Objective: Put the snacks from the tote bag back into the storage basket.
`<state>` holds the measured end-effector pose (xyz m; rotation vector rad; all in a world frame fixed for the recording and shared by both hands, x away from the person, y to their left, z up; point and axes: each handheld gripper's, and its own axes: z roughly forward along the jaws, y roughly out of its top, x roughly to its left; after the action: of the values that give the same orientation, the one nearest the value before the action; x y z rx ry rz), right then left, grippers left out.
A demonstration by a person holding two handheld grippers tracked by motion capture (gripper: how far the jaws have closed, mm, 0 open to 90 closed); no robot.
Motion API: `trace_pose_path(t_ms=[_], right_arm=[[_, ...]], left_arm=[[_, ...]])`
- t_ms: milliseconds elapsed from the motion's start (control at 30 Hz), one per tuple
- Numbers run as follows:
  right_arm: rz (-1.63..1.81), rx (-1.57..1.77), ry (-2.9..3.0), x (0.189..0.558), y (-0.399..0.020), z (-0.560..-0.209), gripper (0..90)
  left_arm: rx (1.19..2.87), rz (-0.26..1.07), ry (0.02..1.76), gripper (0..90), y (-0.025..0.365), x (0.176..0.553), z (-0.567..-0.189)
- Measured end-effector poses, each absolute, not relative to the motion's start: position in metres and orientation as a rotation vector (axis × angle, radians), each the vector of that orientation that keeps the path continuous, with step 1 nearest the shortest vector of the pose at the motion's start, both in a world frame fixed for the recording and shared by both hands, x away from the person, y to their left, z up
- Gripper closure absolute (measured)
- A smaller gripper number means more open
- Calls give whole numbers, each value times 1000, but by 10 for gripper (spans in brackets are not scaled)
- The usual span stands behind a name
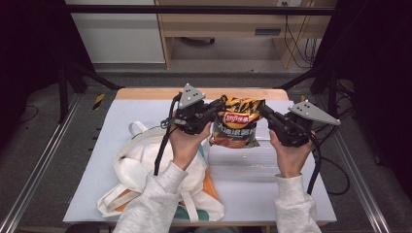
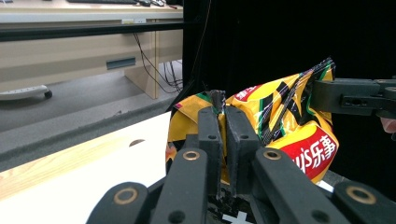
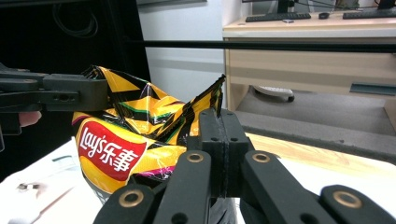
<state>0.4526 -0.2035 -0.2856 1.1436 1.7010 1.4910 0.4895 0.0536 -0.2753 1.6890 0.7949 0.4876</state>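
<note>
A yellow and black Lay's chip bag hangs in the air over the white table, held by both top corners. My left gripper is shut on the bag's left top corner; in the left gripper view its jaws pinch the foil edge of the bag. My right gripper is shut on the right top corner; in the right gripper view the bag spreads to the left of the pinched edge. The other gripper grips the far corner there.
A white tote bag with orange and green items lies on the table at the front left, under my left forearm. A clear plastic sheet lies below the chip bag. Wooden table edge at the back; metal rails flank both sides.
</note>
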Motion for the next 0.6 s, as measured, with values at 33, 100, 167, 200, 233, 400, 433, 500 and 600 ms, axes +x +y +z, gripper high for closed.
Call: trace_pose_path(t_ms=[33, 100, 167, 200, 233, 400, 433, 500, 600], right_arm=[[1485, 1149, 1702, 455, -204, -288, 900], [1469, 1162, 1709, 460, -204, -292, 900], [1467, 1164, 1713, 462, -204, -293, 900], [1462, 1168, 1717, 464, -204, -295, 900], [1457, 1172, 1718, 466, -204, -296, 900], [1435, 1187, 1727, 469, -205, -301, 900], [1430, 1197, 1725, 470, -206, -303, 900], [1428, 1198, 1727, 471, -206, -303, 900], [1415, 1211, 1731, 474, -207, -307, 900]], left_arm=[[1691, 490, 798, 858, 53, 491, -277], [1694, 489, 804, 858, 52, 494, -280], [1693, 481, 812, 858, 51, 497, -284], [1692, 473, 815, 858, 51, 499, -286], [1690, 469, 818, 858, 51, 501, -287], [1694, 453, 825, 858, 48, 507, -295], [1695, 453, 826, 858, 47, 508, -296], [1702, 452, 827, 858, 46, 510, -298], [1712, 456, 834, 858, 44, 512, -301]])
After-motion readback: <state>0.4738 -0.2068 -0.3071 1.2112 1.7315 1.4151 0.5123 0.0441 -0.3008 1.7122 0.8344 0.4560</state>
